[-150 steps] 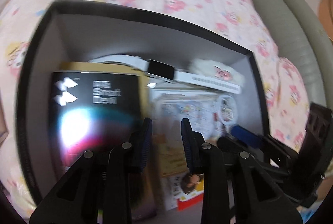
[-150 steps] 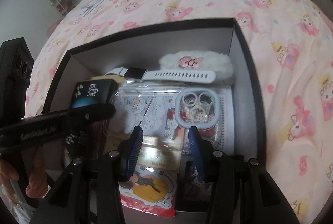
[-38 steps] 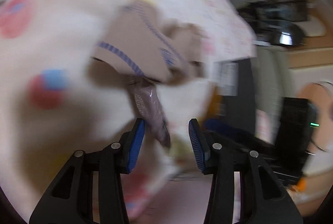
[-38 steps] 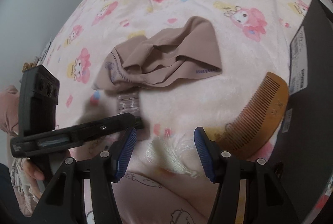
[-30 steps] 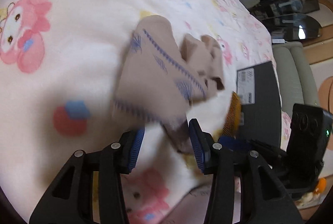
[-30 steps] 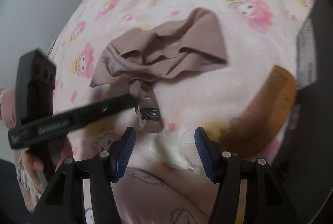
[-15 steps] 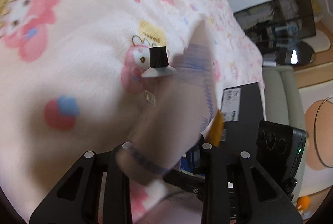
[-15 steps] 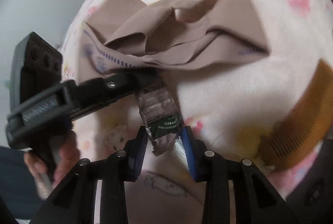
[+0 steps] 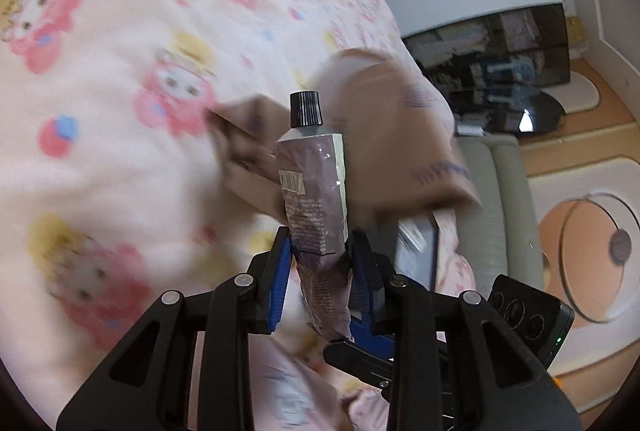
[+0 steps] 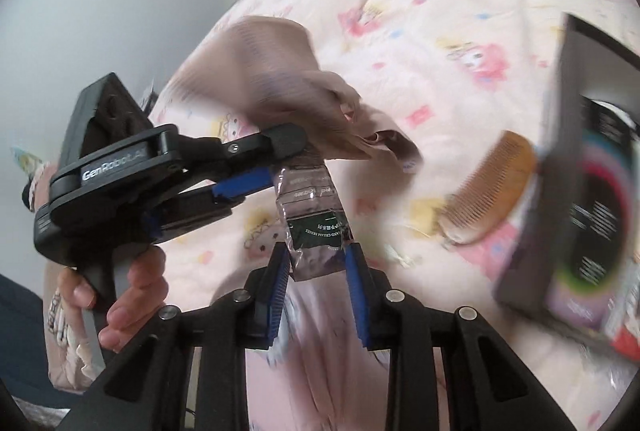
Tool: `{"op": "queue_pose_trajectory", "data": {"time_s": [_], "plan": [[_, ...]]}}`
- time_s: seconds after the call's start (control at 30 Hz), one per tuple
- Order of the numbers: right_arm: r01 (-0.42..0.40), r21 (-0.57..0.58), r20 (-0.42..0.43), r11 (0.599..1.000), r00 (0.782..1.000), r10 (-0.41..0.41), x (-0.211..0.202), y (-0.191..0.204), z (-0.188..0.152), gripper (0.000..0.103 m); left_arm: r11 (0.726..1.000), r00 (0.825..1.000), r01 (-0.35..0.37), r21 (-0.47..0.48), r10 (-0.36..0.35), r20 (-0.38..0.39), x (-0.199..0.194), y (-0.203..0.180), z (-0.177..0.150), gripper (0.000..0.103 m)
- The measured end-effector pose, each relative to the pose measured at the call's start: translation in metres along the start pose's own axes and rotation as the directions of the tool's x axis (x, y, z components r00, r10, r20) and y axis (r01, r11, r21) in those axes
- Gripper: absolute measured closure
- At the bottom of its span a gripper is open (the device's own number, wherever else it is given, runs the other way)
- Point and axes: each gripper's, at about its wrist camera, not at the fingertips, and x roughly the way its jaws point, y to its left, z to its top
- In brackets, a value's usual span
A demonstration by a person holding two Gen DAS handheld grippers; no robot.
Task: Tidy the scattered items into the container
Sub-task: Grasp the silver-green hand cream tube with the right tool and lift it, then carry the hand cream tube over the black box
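My left gripper [image 9: 320, 263] is shut on a crumpled purple hand-cream tube [image 9: 314, 187] with a black cap, held off the bed. A beige cloth [image 9: 384, 135] hangs blurred behind the tube; whether it is also pinched I cannot tell. In the right wrist view the left gripper [image 10: 276, 167] holds the tube [image 10: 316, 219] and the cloth [image 10: 280, 87] drapes over it. My right gripper [image 10: 316, 271] has its jaws close around the tube's lower end. A wooden comb [image 10: 492, 187] lies on the bedspread beside the black box [image 10: 580, 167].
The pink cartoon-print bedspread [image 9: 100, 71] covers the bed. The black box with several items inside stands at the right in the right wrist view. A grey sofa [image 9: 500, 215] and the floor lie beyond the bed edge. A hand [image 10: 132, 295] holds the left gripper.
The left gripper closed on the tube under the beige cloth and lifted both off the bed. The right gripper moved in and closed around the tube's lower end.
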Motion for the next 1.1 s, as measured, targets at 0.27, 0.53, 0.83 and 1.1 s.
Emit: {"op": "queue_pose_trajectory", "data": {"time_s": [0.27, 0.53, 0.83, 1.1], "plan": [[0.032, 0.084, 0.059, 0.996, 0.998, -0.037, -0.063, -0.044, -0.059, 0.079, 0.997, 0.994, 0.0, 0.073, 0.008, -0.106, 0.043, -0.051, -0.061, 0.074], [0.086, 0.15, 0.074, 0.985, 0.992, -0.098, -0.11, -0.097, -0.111, 0.084, 0.993, 0.988, -0.057, 0.104, 0.071, -0.139, 0.086, -0.067, -0.118, 0.075], [0.081, 0.275, 0.044, 0.958, 0.994, -0.096, -0.111, -0.141, -0.143, 0.084, 0.946, 0.946, -0.223, 0.234, 0.268, -0.183, 0.113, -0.082, -0.138, 0.076], [0.022, 0.371, 0.071, 0.928, 0.996, -0.052, -0.099, -0.173, -0.139, 0.083, 0.866, 0.916, -0.371, 0.336, 0.4, -0.021, 0.067, -0.087, -0.112, 0.07]]}}
